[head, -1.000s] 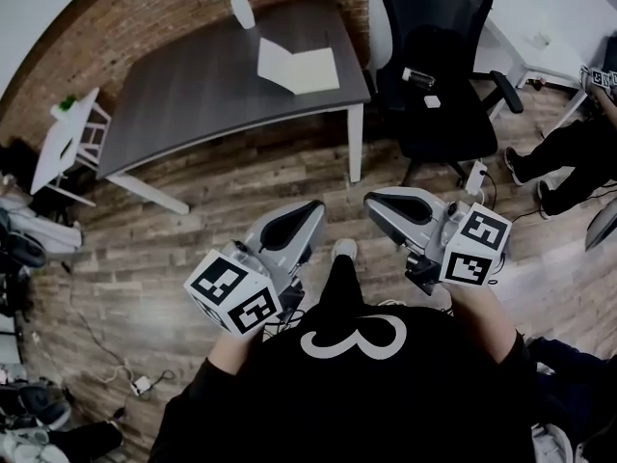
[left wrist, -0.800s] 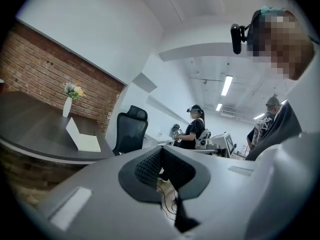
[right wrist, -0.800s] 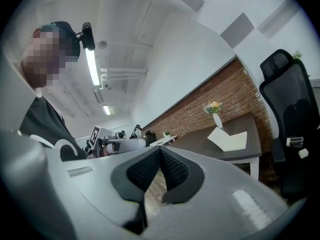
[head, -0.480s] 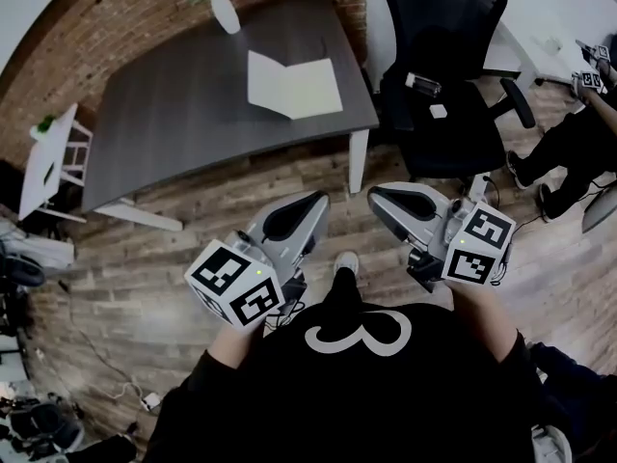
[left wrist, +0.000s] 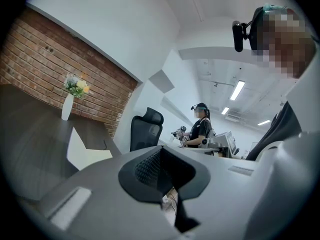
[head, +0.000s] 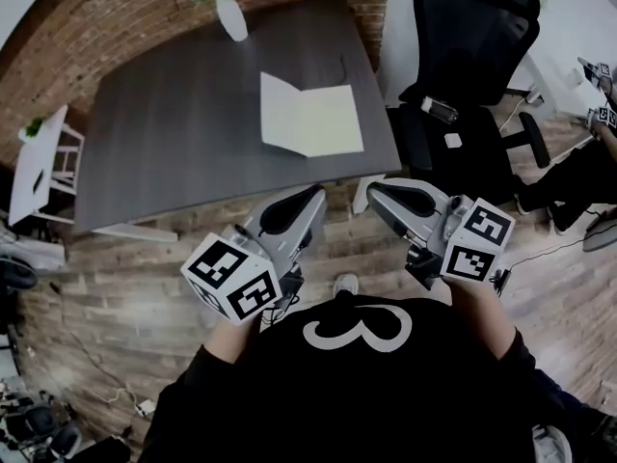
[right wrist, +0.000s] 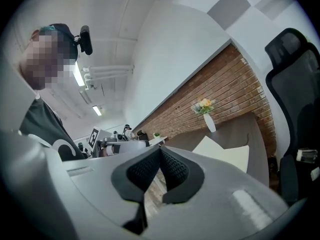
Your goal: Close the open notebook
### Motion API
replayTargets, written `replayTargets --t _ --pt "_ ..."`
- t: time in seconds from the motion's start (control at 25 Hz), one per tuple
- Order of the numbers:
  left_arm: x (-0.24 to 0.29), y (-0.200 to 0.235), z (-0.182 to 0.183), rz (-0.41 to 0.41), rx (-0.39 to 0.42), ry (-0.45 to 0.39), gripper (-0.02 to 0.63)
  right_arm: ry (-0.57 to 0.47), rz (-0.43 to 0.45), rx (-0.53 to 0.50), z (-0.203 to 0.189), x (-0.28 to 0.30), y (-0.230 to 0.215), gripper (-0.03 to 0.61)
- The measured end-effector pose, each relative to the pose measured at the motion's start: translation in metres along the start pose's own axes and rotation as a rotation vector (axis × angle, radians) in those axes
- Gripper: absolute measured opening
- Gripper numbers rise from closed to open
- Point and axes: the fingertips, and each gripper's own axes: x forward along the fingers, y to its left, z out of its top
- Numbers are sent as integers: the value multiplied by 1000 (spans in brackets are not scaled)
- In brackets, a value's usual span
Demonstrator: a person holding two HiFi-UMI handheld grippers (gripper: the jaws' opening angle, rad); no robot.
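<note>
An open notebook [head: 308,116] with cream pages lies on the dark grey table [head: 174,133], toward its near right corner. It also shows as a pale sheet in the left gripper view [left wrist: 82,153] and the right gripper view [right wrist: 225,151]. My left gripper [head: 307,201] hangs just short of the table's near edge, jaws shut, nothing held. My right gripper [head: 378,194] is beside it at the table's corner, also shut and empty. Both stay well clear of the notebook.
A white vase with flowers [head: 228,6] stands at the table's far edge against a brick wall. A black office chair [head: 472,75] sits right of the table. A small white stand [head: 39,162] is on the left. Another person [left wrist: 200,130] works at a far desk.
The table and notebook have drawn nearer and slid lower in the head view as I stepped forward. Both grippers now reach the table's near edge; their jaws stay shut.
</note>
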Motion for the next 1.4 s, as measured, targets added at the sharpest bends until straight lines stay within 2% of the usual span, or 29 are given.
replayTargets --t 0.4,0.76,1.08,1.4 --pt "9 40 25 36 24 -25 18 -9 3 -21 23 21 -26 2" --pt "38 85 34 119 -21 -8 18 25 36 36 35 42 -81 2" --pt "53 140 44 250 -51 -25 18 72 92 53 50 69 -129 2" --pt "46 189 47 388 -55 -65 18 137 121 61 44 91 -165 2"
